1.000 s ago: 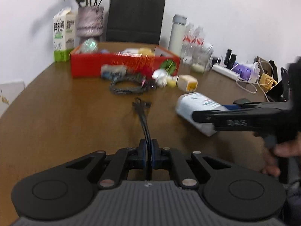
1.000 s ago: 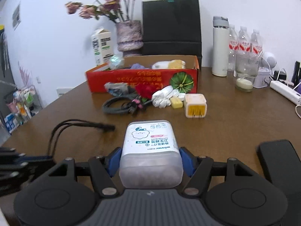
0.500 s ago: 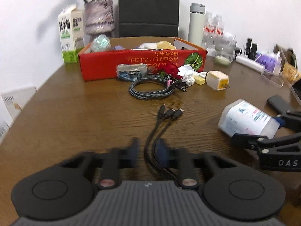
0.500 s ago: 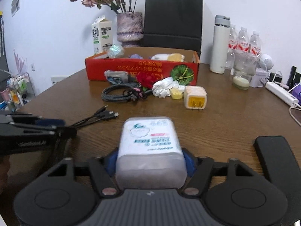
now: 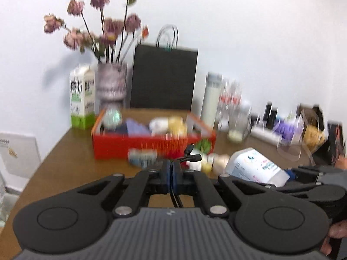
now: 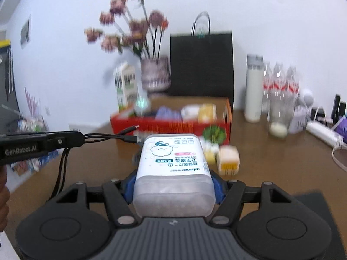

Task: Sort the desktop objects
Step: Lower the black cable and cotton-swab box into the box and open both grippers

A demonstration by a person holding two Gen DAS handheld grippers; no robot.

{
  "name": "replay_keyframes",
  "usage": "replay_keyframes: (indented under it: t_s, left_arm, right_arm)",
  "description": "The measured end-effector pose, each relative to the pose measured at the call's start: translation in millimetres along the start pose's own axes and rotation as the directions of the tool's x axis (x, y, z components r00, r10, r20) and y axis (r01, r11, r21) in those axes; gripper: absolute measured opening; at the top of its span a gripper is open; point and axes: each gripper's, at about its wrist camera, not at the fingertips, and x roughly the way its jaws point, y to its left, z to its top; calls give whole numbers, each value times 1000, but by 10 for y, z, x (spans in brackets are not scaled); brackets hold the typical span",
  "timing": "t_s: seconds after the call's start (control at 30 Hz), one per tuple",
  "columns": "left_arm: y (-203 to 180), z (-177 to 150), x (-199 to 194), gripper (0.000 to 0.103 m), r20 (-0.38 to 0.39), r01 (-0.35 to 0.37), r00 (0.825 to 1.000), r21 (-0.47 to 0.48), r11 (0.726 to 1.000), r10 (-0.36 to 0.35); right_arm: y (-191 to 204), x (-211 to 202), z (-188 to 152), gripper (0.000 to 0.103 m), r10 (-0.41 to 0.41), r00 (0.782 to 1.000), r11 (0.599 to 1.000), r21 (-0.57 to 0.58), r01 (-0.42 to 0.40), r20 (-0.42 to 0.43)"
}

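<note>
My left gripper (image 5: pixel 172 176) is shut on a black multi-plug cable (image 5: pixel 190 155) and holds it above the table; its plugs stick out ahead of the fingers. The cable also shows in the right wrist view (image 6: pixel 112 137), hanging from the left gripper (image 6: pixel 73 139). My right gripper (image 6: pixel 173 186) is shut on a white cotton-bud box (image 6: pixel 173 162), raised off the table. The box also shows in the left wrist view (image 5: pixel 253 165). A red cardboard box (image 5: pixel 147 145) holding several items stands ahead on the brown table (image 5: pixel 65 162).
A coiled cable, a small packet (image 5: pixel 141 157) and a yellow-white charger (image 6: pixel 227 159) lie in front of the red box. A milk carton (image 5: pixel 82 99), flower vase (image 5: pixel 111 86), black bag (image 5: pixel 164 78), thermos and bottles (image 6: pixel 279 86) stand behind.
Both grippers have risen from the table towards the red box. The left gripper, open around the cable half a second ago, is now shut on it and has lifted it.
</note>
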Motion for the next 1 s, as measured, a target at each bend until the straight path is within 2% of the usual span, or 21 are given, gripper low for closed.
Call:
replay_keyframes:
  t_s: [0.17, 0.23, 0.3, 0.37, 0.43, 0.5, 0.63, 0.7, 0.8, 0.9, 1.0]
  left_arm:
    - [156, 675, 226, 3, 105, 24, 994, -46, 999, -19]
    - [239, 959, 484, 3, 114, 27, 993, -96, 995, -16]
    - [374, 1213, 876, 3, 66, 54, 997, -185, 981, -43]
    - [484, 1381, 1277, 3, 12, 52, 999, -240, 969, -51]
    - [531, 1491, 1657, 3, -22, -8, 1000, -231, 973, 3]
    - [585, 1547, 2103, 3, -71, -74, 996, -214, 974, 60]
    - [804, 1498, 2996, 3, -226, -151, 969, -237, 960, 97]
    - [848, 1418, 3293, 3, -288, -172, 952, -212, 962, 107]
    - [855, 1298, 3612, 3, -353, -213, 923, -143, 966, 151]
    - [910, 1216, 3807, 4, -399, -248, 900, -135, 959, 177]
    - [949, 1148, 3909, 6, -447, -231, 883, -148, 962, 143]
  right_arm:
    - [-84, 213, 588, 64, -4, 998, 1000, 2, 4, 62]
    - [-159, 436, 873, 64, 18, 998, 1000, 21, -19, 63]
    - [-226, 756, 1137, 64, 12, 999, 1000, 23, -13, 47]
    - [-276, 1132, 1338, 64, -29, 999, 1000, -5, 29, 14]
    - [-328, 1536, 1473, 64, -59, 998, 998, -39, 57, -37]
    - [-420, 1972, 1553, 64, -51, 992, 999, -25, 49, -112]
    - [-500, 2739, 1601, 64, -4, 966, 999, 42, 16, -258]
    - [-503, 3029, 1591, 64, -23, 950, 999, 31, 35, -310]
    - [-503, 3350, 1556, 64, -29, 923, 999, 27, 43, -384]
    - [-513, 3535, 1561, 64, 7, 903, 997, 67, 25, -430]
    - [-459, 3669, 1546, 65, 4, 881, 998, 51, 23, -472]
